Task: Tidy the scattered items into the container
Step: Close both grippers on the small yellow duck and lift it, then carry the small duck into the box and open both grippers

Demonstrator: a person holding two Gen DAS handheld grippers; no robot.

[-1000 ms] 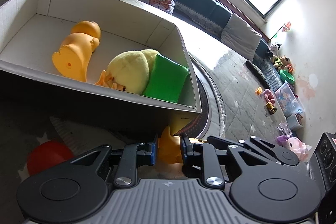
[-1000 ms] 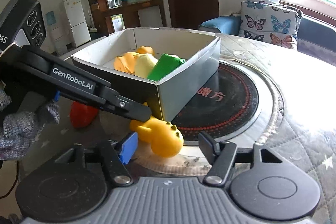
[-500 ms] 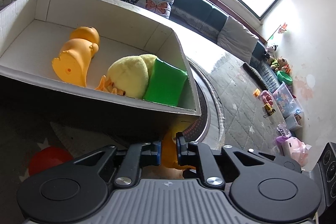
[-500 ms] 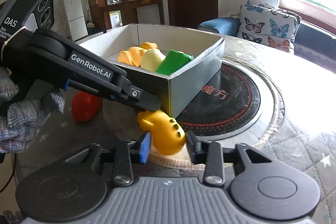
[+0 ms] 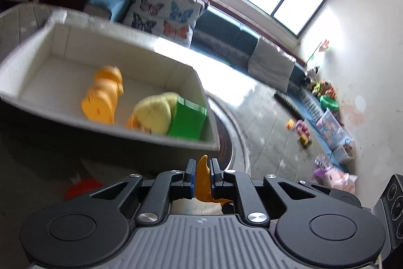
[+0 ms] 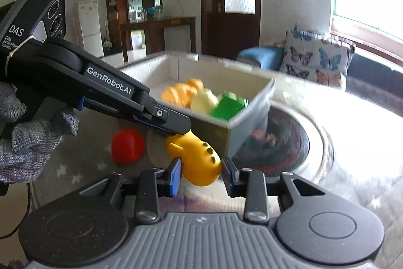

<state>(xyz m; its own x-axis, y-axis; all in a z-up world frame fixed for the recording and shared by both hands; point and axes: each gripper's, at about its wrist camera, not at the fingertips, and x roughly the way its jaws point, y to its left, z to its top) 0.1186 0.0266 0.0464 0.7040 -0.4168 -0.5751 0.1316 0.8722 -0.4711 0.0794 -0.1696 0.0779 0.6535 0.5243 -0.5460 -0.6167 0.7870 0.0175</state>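
Observation:
A yellow rubber dinosaur toy (image 6: 199, 160) with dark spots hangs above the table, in front of the white box (image 6: 249, 102). My left gripper (image 5: 202, 178) is shut on its thin tail (image 5: 202, 180); it also shows in the right wrist view (image 6: 176, 127). My right gripper (image 6: 201, 174) is shut on the toy's body. The box (image 5: 105, 132) holds an orange toy (image 5: 103, 97), a yellow plush duck (image 5: 153, 112) and a green block (image 5: 187, 120). A red ball (image 6: 127, 146) lies on the table left of the box.
A round black and red turntable (image 6: 284, 143) lies on the quilted table beside the box. A sofa with butterfly cushions (image 6: 317, 62) stands behind. Toys and plastic bins (image 5: 330, 125) sit on the floor at the far right.
Both grippers closed on the yellow dinosaur toy and lifted it off the table. The box now looks lower and farther in both views.

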